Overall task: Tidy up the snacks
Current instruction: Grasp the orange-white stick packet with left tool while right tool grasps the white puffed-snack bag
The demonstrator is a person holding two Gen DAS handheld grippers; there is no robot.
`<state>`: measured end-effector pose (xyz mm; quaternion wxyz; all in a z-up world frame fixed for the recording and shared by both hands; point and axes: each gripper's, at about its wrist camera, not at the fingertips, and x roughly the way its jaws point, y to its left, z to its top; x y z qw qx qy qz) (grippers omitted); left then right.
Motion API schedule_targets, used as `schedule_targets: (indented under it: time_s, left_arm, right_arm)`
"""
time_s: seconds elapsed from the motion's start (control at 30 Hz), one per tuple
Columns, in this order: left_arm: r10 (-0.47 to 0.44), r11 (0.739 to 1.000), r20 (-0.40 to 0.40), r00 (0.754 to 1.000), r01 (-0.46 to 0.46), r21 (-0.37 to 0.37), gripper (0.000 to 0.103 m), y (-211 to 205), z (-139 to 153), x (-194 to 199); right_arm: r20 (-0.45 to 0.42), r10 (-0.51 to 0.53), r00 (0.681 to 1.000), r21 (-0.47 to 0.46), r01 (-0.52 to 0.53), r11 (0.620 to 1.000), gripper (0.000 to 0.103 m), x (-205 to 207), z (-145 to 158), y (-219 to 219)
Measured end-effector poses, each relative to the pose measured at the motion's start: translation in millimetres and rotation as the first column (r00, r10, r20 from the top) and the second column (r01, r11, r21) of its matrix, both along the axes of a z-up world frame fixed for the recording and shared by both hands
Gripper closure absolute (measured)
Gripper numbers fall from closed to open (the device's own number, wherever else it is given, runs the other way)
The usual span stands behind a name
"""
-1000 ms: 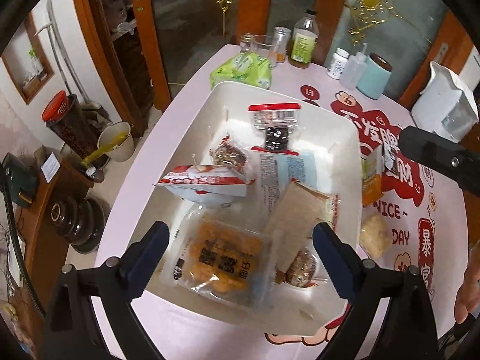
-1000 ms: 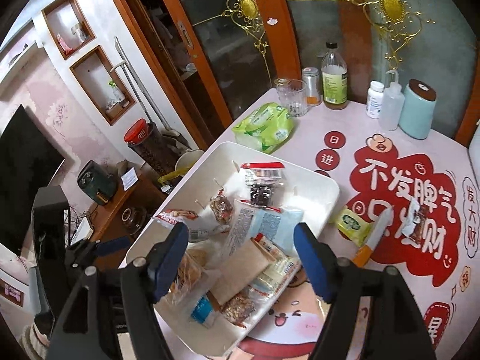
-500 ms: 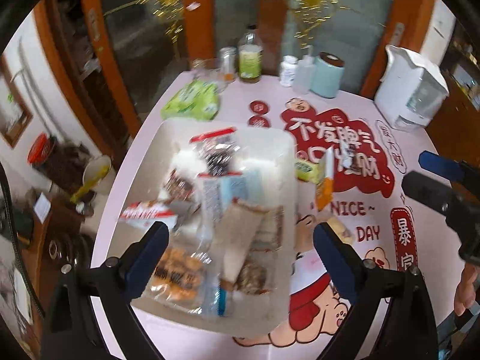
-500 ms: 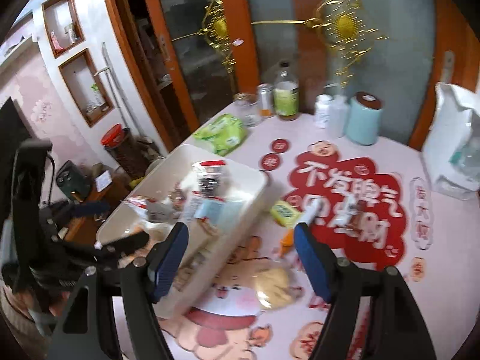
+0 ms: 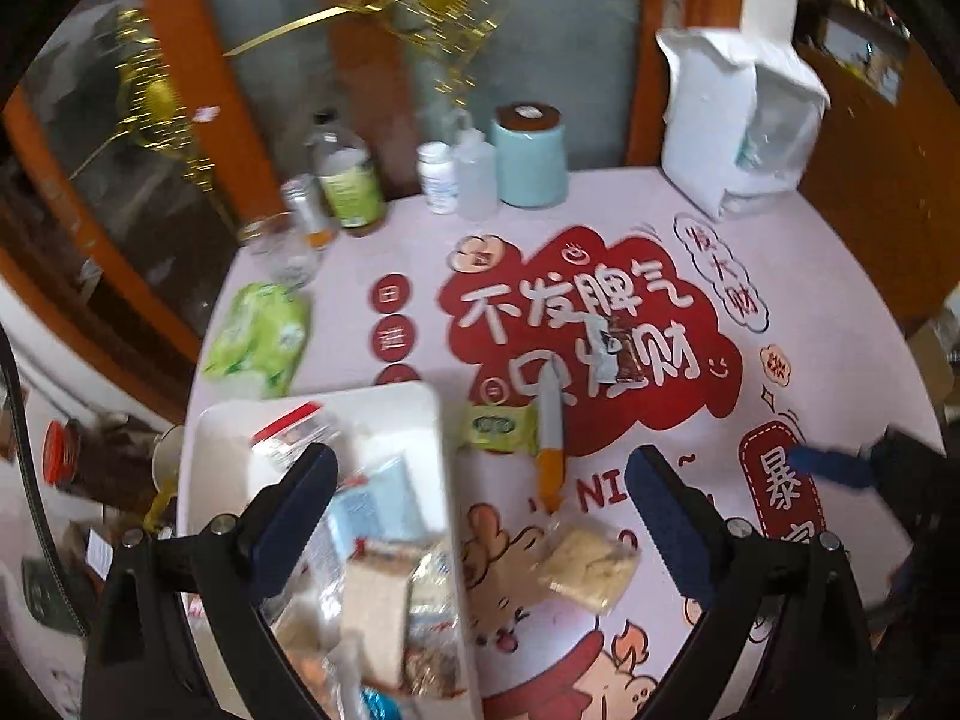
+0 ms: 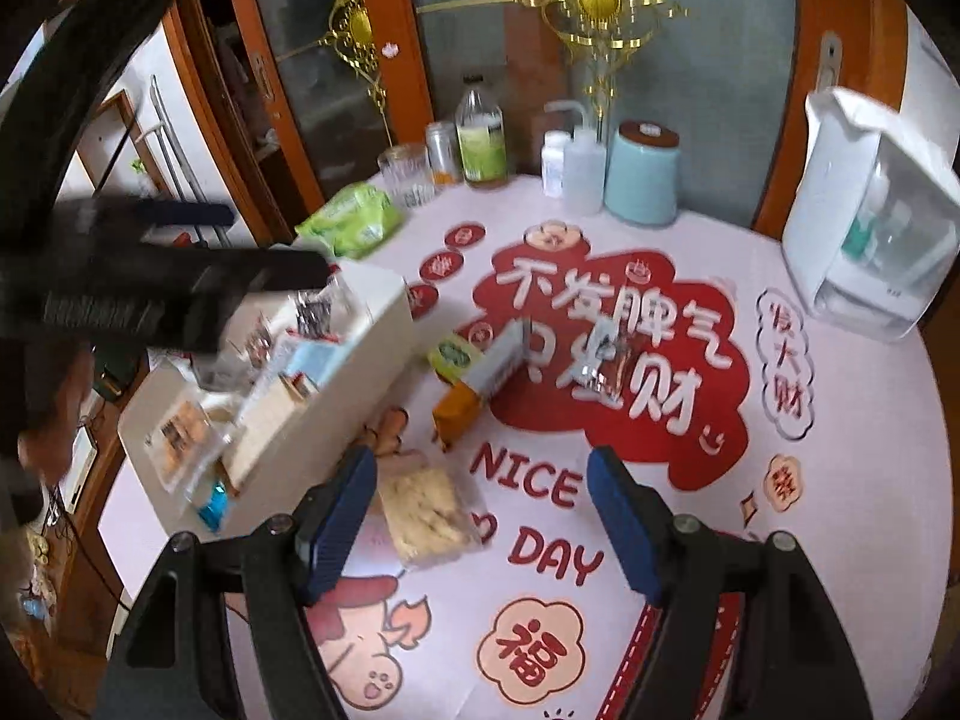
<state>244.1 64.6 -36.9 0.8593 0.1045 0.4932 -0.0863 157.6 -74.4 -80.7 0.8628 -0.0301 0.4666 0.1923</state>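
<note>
From my left wrist, my left fingers (image 5: 477, 516) stand wide apart with nothing between the dark blue ribbed pads. Under my left-hand pad sits the white plastic bin (image 5: 312, 420), a smooth rounded rectangle heaped with crinkly clear and paper-wrapped snack packets. Between the pads and slightly ahead lies a pale crumbly biscuit pack (image 5: 588, 558) in clear film on the glossy printed bench cover (image 5: 810, 360); beyond it are a long white-and-orange stick pack (image 5: 551, 438), a small green sachet (image 5: 498, 427) and a dark foil-ended bar (image 5: 618, 348). My right fingers (image 5: 831, 468) show at the right edge. From my right wrist, my right fingers (image 6: 480, 516) are spread about halfway, empty, and the biscuit pack (image 6: 426, 510) lies just inside the left-hand pad. The bin (image 6: 360, 324) is ahead to the left, full of packets, with the left gripper's black body over it. Farther ahead lie the stick pack (image 6: 486, 372), sachet (image 6: 454, 354) and foil bar (image 6: 606, 366).
</note>
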Motion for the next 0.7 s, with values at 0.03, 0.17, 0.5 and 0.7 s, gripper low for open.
schedule_targets:
  time_s: [0.03,0.17,0.5,0.7]
  left_arm:
    - [-0.011,1.000,-0.014,1.000,0.011,0.013,0.006,-7.0,-6.8,8.8]
    - [-0.053,0.997,-0.080,0.995,0.058,0.060,0.006,-32.2,-41.3,43.1]
    - [-0.063,0.989,-0.239,0.969,0.093,0.118,0.006,-56.6,-127.4,105.8]
    - [-0.071,0.986,-0.289,0.955,0.110,0.122,0.006,-58.8,-154.4,120.0]
  right_arm:
    - [-0.014,0.006,1.000,0.002,-0.005,1.000,0.030,0.4,-9.6,0.1]
    - [-0.051,0.051,0.997,0.018,-0.050,0.999,0.030,-1.2,-44.6,6.9]
    - [-0.021,0.199,0.980,0.041,-0.198,0.979,0.030,-8.5,-100.4,42.1]
    - [-0.028,0.245,0.969,-0.056,-0.246,0.968,0.030,-4.8,-127.2,66.0]
